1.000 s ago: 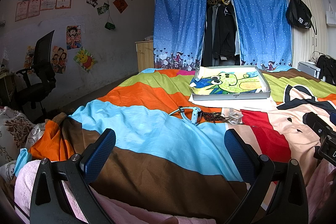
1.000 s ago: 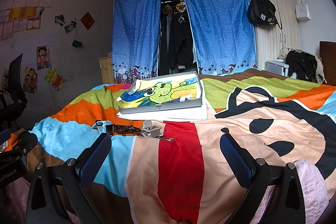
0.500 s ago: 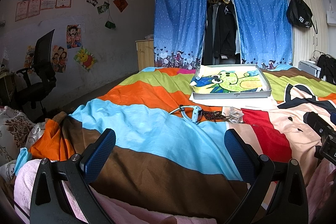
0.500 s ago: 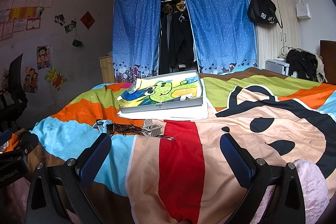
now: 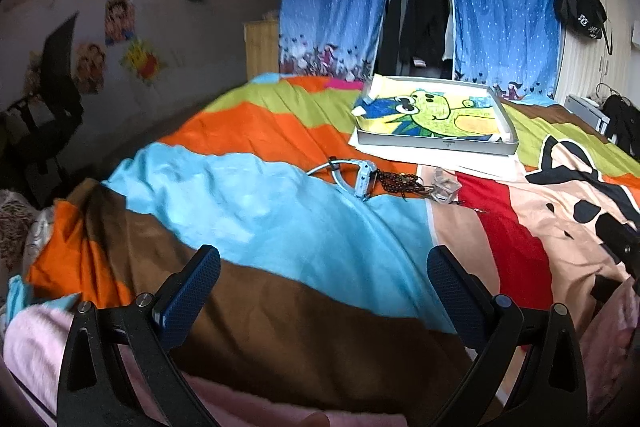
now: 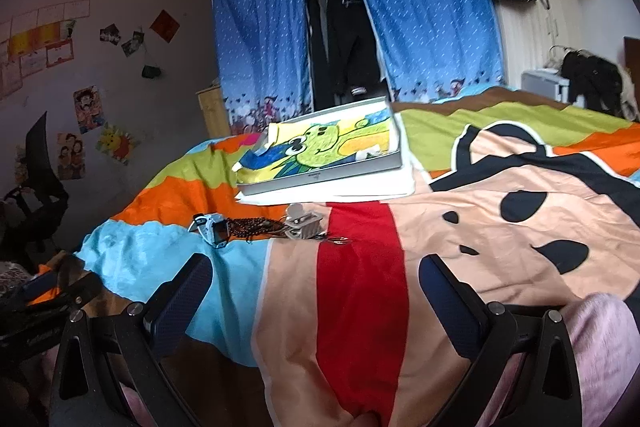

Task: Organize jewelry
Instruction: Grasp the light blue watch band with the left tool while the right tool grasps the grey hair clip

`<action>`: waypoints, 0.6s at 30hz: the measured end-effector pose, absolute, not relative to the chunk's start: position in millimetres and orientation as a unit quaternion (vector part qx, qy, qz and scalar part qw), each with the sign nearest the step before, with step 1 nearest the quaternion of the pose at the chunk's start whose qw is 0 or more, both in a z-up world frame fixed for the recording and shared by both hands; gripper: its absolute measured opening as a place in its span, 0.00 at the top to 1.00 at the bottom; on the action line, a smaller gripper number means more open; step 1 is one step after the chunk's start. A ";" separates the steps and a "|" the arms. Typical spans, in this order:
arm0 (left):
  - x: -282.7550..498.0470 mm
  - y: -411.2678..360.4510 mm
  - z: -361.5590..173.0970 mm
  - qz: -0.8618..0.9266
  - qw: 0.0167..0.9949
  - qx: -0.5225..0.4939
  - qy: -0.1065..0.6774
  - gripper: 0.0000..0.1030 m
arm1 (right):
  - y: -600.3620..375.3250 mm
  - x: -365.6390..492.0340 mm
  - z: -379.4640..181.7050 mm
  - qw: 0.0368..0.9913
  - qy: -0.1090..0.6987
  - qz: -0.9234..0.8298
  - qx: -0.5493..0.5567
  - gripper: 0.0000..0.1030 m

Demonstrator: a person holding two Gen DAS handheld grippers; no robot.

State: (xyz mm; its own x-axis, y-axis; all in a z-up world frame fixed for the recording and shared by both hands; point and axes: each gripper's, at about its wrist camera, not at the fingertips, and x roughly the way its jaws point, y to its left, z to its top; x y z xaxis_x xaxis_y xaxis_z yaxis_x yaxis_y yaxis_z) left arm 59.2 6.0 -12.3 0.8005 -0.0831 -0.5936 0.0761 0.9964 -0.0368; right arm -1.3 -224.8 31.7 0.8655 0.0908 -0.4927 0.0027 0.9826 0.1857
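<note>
Left gripper (image 5: 323, 269): jaws spread wide, nothing between them, low over the bedspread (image 5: 256, 211); probably set open to take a piece ahead.
Right gripper (image 6: 316, 269): likewise spread and empty, well short of the jewelry.
Watch (image 5: 362, 179): pale blue, ahead and slightly right of the left tool, lying on its side, strap looped; nearest piece for that hand.
Bead string (image 6: 256, 226): dark beads heaped just beyond the watch, touching it; ahead-left of the right tool.
Clear clip piece (image 6: 303, 221): beside the beads; too small to name exactly.
Thin pins (image 6: 336, 238): maybe earrings, hard to make out.
Tray (image 5: 438, 143): farthest, on white paper, cartoon lining; likely the destination.
Hidden: tray's interior is mostly unseen from this low angle.
</note>
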 end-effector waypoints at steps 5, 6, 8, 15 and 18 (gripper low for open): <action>99.7 6.8 -7.2 -0.068 0.941 0.008 0.331 0.02 | -231.1 37.1 36.1 0.955 0.279 0.073 0.067 0.00; 108.5 6.4 -6.9 -0.073 0.940 0.012 0.334 0.02 | -232.1 48.3 36.6 0.953 0.285 0.086 0.060 0.00; 129.2 4.6 -6.2 -0.087 0.937 0.022 0.337 0.02 | -234.1 71.5 34.8 0.946 0.302 0.111 0.046 0.00; 198.0 -4.0 -28.8 -0.126 0.927 0.026 0.353 0.02 | -238.3 155.7 1.5 0.919 0.354 0.169 0.031 0.00; 224.2 -6.4 -41.2 -0.139 0.920 0.013 0.365 0.02 | -236.4 184.5 -15.5 0.909 0.369 0.191 0.028 0.00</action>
